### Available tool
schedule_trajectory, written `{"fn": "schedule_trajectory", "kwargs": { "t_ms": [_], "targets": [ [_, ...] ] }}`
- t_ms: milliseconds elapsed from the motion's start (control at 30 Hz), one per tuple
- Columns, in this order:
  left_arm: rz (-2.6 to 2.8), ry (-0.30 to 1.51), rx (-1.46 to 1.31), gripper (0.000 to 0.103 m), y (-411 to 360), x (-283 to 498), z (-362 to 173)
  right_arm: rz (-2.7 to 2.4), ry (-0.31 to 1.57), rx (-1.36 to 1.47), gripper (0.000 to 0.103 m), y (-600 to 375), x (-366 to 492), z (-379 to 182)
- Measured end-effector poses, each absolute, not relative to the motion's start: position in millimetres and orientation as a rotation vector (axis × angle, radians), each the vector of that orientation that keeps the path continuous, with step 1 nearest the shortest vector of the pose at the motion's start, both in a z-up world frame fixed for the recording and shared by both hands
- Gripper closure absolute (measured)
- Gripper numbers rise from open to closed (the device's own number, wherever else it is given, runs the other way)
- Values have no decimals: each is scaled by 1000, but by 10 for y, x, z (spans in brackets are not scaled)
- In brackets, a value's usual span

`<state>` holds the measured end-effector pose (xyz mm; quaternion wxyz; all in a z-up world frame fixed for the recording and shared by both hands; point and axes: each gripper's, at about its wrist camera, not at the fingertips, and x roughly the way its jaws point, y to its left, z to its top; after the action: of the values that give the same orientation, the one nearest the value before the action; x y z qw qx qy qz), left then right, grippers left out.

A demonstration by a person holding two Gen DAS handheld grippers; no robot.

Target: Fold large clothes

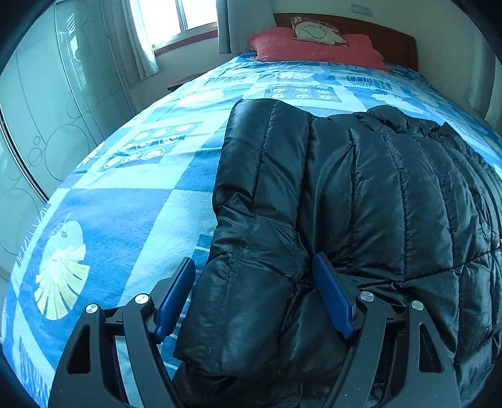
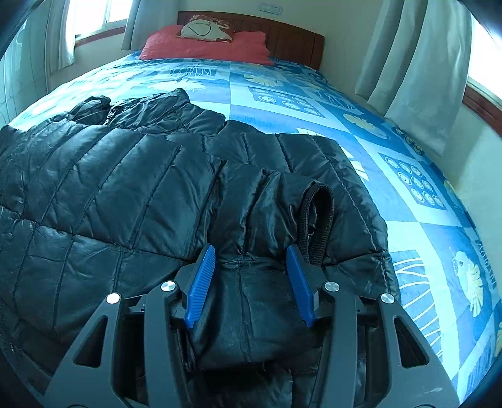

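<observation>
Left hand-held gripper [image 1: 252, 276] jaws spread, straddling black puffer jacket [image 1: 360, 194] sleeve on bed [image 1: 125, 204]; right hand-held gripper [image 2: 251, 263] clamps a sleeve fold.

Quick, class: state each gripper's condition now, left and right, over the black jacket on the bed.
Left gripper: open, jacket sleeve between its fingers.
Right gripper: grip cannot be told, jacket fold between its fingers.

Home bedroom; made bed [image 1: 131, 201], red pillow [image 1: 313, 50], wooden headboard [image 2: 282, 37], curtained window [image 1: 175, 18]

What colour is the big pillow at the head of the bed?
Red pillow, clearest in the right wrist view.
</observation>
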<state>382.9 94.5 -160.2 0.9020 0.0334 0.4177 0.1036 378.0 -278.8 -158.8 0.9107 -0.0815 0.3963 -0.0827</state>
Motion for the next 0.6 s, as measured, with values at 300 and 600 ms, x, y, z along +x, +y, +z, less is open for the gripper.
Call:
{"fn": "schedule_trajectory", "kwargs": {
  "t_ms": [300, 600],
  "targets": [
    [199, 883, 48, 25, 960, 3607, -1396, -143, 848, -71, 50, -2901, 3547, -1372],
    [117, 922, -69, 25, 1149, 2630, -1401, -137, 820, -48, 41, -3006, 2694, -1204]
  ]
}}
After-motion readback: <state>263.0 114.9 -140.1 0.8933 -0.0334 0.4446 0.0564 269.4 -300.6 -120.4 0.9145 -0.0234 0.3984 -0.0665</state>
